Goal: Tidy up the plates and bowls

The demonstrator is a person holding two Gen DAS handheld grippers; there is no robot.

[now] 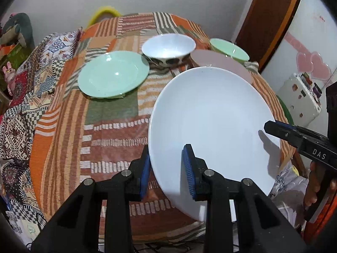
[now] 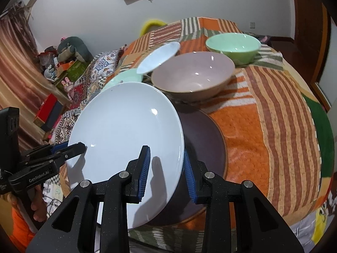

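1. Left wrist view: the left gripper (image 1: 167,168) is clamped on the near rim of the white plate (image 1: 210,126), which is held tilted above the patchwork cloth (image 1: 105,137); the right gripper (image 1: 271,128) bites the opposite rim. Only the edges are pinched, so the glazed rim could slip if one hand moves faster than the other. The green plate (image 1: 113,76), the spotted white bowl (image 1: 168,48), the pink bowl (image 1: 221,63) and the green bowl (image 1: 229,48) sit behind it.
2. Right wrist view: the right gripper (image 2: 166,166) pinches the white plate's (image 2: 126,130) edge just over a dark plate (image 2: 206,139). Lowered while tilted, I judge, its low edge could knock the dark plate or the pink bowl (image 2: 192,78).
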